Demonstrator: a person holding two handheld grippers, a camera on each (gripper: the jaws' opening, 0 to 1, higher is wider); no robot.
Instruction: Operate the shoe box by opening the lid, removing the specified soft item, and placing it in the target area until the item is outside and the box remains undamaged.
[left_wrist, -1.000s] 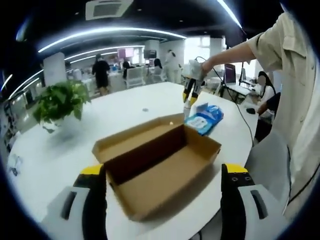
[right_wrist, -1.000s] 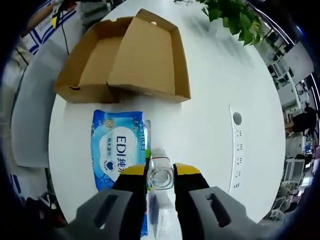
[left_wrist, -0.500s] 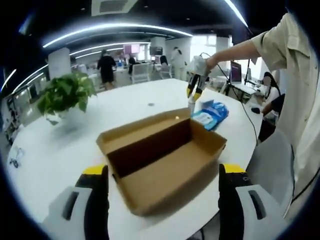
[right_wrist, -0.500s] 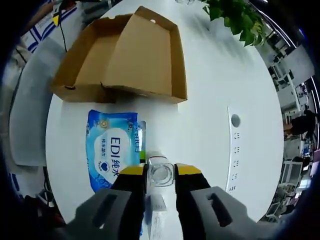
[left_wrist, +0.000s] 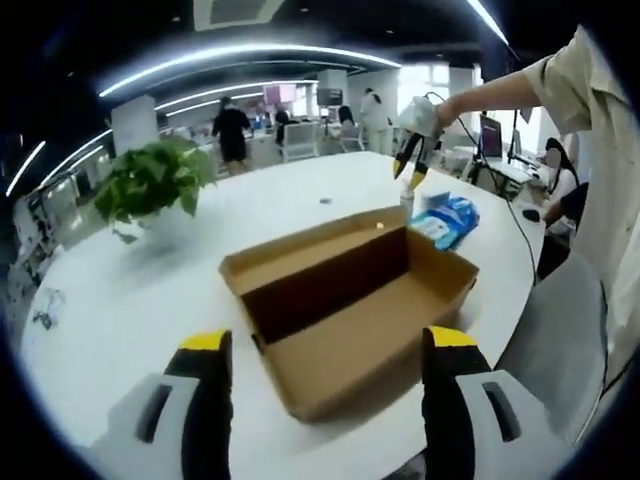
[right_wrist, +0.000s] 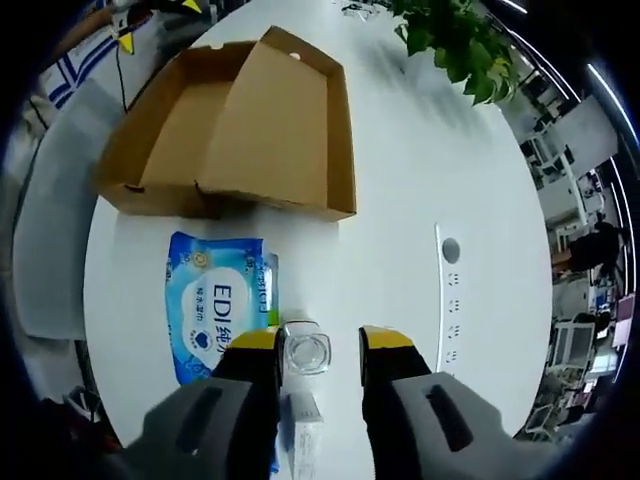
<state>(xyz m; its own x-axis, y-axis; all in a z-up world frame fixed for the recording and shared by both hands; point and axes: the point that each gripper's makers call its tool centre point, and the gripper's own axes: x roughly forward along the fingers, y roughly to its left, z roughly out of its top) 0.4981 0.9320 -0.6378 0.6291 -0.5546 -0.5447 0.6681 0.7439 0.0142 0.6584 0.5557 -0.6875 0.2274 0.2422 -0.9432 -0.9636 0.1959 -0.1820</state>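
The right gripper (right_wrist: 318, 345), jaws parted, hangs over a small clear bottle (right_wrist: 304, 352) that stands free between them near the desk's (right_wrist: 400, 200) edge, just beside a blue wipes pack (right_wrist: 217, 303). The left gripper (left_wrist: 325, 345), jaws spread wide and holding nothing, faces the open shoe box (left_wrist: 350, 305), which sits toward the desk's near edge with its lid folded back. A potted plant (left_wrist: 150, 185) stands further in.

Open shoe box (left_wrist: 350, 305) between bare tabletop (left_wrist: 130, 300) and wipes pack (right_wrist: 217, 303).
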